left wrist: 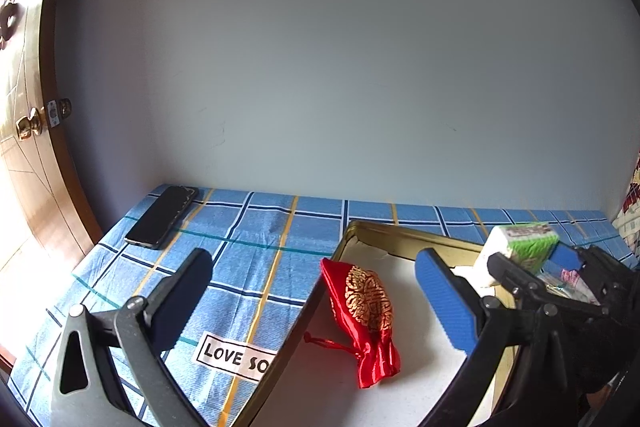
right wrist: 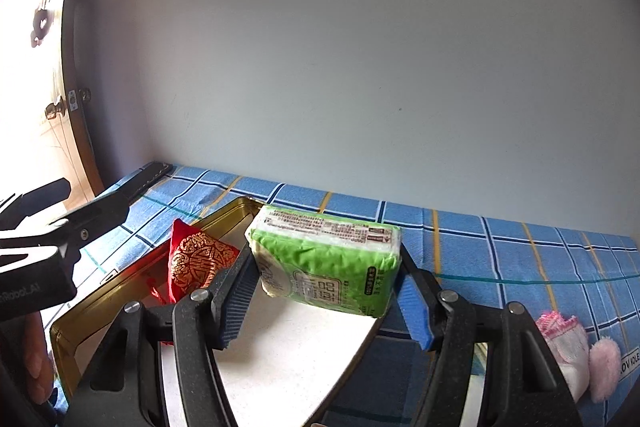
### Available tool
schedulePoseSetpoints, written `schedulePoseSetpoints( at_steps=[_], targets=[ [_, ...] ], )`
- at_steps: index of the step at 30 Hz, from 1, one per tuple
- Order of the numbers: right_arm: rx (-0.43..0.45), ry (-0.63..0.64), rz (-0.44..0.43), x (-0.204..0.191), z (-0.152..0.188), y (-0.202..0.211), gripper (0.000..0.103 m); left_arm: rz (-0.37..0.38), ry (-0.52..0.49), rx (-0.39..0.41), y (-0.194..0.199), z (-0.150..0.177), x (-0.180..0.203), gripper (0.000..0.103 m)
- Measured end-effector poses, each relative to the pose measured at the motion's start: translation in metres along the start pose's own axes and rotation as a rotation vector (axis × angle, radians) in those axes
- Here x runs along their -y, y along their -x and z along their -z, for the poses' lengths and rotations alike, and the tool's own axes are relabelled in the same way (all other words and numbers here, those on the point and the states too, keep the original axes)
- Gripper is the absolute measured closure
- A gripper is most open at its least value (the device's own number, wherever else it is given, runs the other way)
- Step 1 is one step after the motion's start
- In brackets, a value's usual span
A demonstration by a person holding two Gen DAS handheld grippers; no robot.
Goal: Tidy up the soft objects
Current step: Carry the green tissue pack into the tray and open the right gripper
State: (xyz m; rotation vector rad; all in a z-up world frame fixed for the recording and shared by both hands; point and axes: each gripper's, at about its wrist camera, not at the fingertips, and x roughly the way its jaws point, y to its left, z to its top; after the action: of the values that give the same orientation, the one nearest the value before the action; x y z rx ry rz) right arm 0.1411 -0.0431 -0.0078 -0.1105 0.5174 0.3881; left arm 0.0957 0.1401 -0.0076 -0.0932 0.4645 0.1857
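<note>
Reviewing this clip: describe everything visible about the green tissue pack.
The green tissue pack is a soft rectangular block in crinkly green and white plastic film with printed text and a label strip on top. It sits clamped between the blue-padded fingers of the right gripper, slightly tilted, over the white floor of the gold tray. Whether its lower edge touches the tray cannot be told. The red pouch lies behind it.

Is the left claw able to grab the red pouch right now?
Probably yes. The left claw is open, and the red pouch lies in the tray between its fingers with nothing over it. The right claw is busy holding the green tissue pack.
</note>
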Motion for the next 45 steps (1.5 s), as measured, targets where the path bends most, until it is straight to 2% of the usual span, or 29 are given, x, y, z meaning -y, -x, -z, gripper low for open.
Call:
schedulePoseSetpoints(
  at_steps=[8, 15, 25, 29, 35, 45],
  targets=[
    [-0.069, -0.024, -0.045, 0.002, -0.003, -0.026, 0.036, -0.001, -0.008, -0.021, -0.004, 0.002, 0.001, 0.000],
    [-0.117, 0.005, -0.052, -0.009, -0.005, -0.046, 0.036, -0.004, 0.016, -0.033, -0.005, 0.001, -0.005, 0.000],
    [-0.159, 0.038, -0.065, -0.012, -0.005, -0.061, 0.036, -0.008, 0.020, -0.050, -0.008, 0.002, -0.006, 0.000],
    [-0.183, 0.029, -0.076, -0.010, -0.005, -0.064, 0.033, -0.012, 0.020, -0.056, -0.010, 0.003, -0.007, 0.000],
    [-0.162, 0.039, -0.047, -0.010, -0.006, -0.058, 0.017, -0.016, 0.027, -0.054, -0.010, 0.003, -0.009, 0.000],
    [-0.118, 0.027, -0.007, -0.006, -0.013, -0.029, 0.016, -0.017, 0.045, -0.061, -0.013, 0.003, -0.014, 0.000]
  ],
)
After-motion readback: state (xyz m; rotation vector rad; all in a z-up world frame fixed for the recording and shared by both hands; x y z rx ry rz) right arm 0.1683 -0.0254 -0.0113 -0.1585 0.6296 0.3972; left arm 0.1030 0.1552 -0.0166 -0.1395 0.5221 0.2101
